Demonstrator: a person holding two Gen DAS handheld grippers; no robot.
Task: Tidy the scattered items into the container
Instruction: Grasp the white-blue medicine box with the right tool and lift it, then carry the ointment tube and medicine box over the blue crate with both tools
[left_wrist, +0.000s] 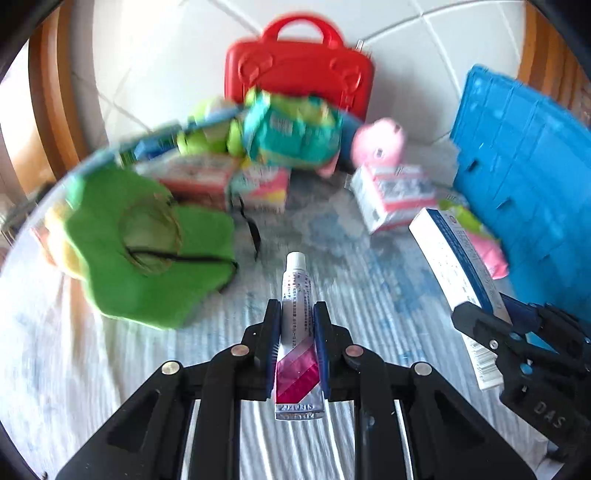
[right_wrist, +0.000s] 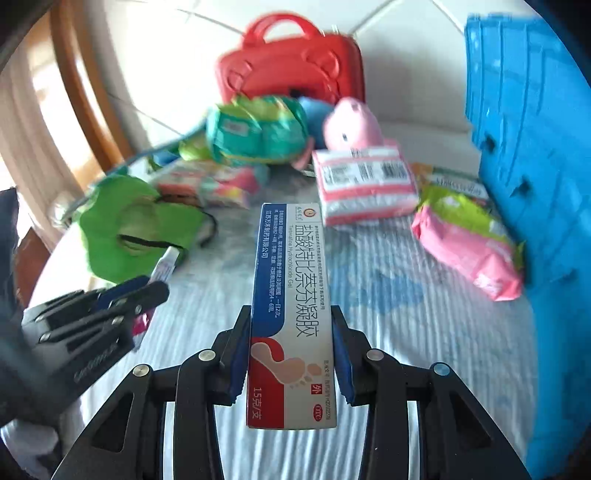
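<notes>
My left gripper (left_wrist: 297, 306) is shut on a small white ointment tube (left_wrist: 295, 280) with a pink striped tail, held above the cloth with its cap pointing away. My right gripper (right_wrist: 291, 310) is shut on a long white, blue and red medicine box (right_wrist: 288, 258), also lifted off the table. In the left wrist view the right gripper (left_wrist: 487, 308) and its box (left_wrist: 450, 251) show at the right. In the right wrist view the left gripper (right_wrist: 151, 284) and the tube (right_wrist: 166, 264) show at the left. A blue plastic crate (right_wrist: 535, 147) stands at the right.
A striped white-blue cloth (left_wrist: 332, 266) covers the round table. On it lie a green fabric piece (left_wrist: 147, 251), a teal pack (left_wrist: 291, 133), a pink plush (left_wrist: 376, 144), wrapped packs (right_wrist: 365, 181) and a pink-green pack (right_wrist: 465, 243). A red handled case (left_wrist: 299, 74) stands behind.
</notes>
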